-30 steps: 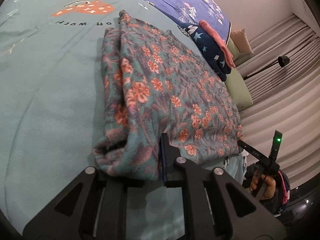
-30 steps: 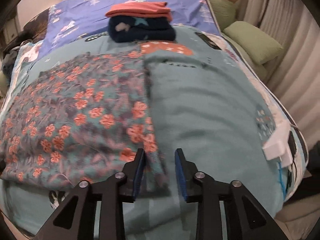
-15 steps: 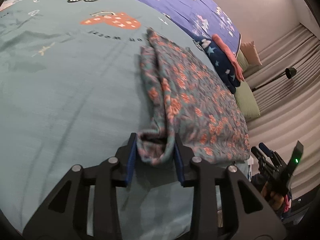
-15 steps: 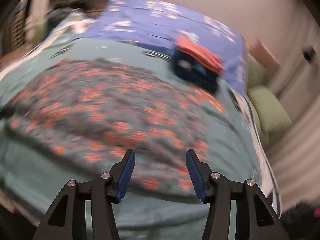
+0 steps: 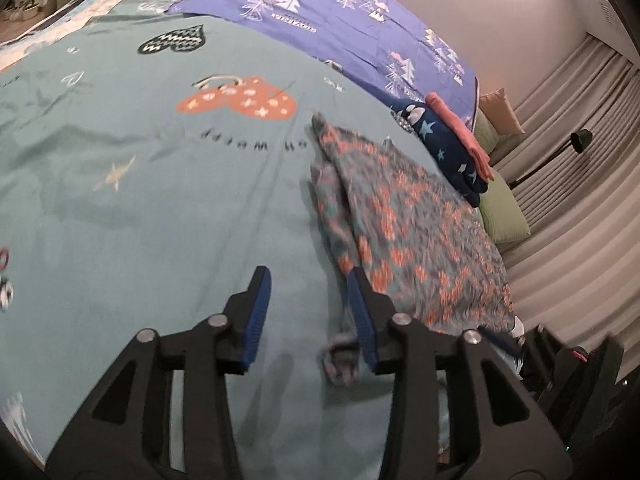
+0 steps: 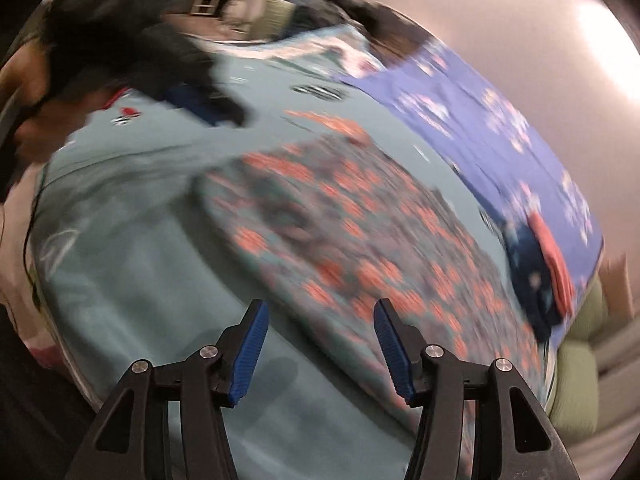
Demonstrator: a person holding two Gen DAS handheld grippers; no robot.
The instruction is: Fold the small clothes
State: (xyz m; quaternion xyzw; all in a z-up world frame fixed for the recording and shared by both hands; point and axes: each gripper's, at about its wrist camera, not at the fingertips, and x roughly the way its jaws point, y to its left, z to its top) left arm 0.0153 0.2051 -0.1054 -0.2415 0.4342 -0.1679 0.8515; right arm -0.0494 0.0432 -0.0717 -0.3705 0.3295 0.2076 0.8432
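A folded floral garment (image 5: 404,232), teal with orange flowers, lies on the teal bedspread (image 5: 160,200). My left gripper (image 5: 308,300) hovers just left of its near corner; its jaws are opening, only bedspread shows between them, and the garment's corner lies against the right finger (image 5: 362,316). In the blurred right wrist view the same garment (image 6: 360,240) spreads ahead. My right gripper (image 6: 320,332) is above its near edge, jaws opening and pressing on nothing. The other gripper (image 6: 208,104) and a hand show at upper left there.
A stack of folded clothes, navy with stars (image 5: 444,148) under a coral piece (image 5: 460,136), sits beyond the garment near a purple sheet (image 5: 340,20). Green pillows (image 5: 504,216), curtains and a lamp (image 5: 580,138) line the right side.
The left gripper let go of the garment's corner and drew back to the left. The right gripper released the folded edge, opened wider and swung around the garment while rolling.
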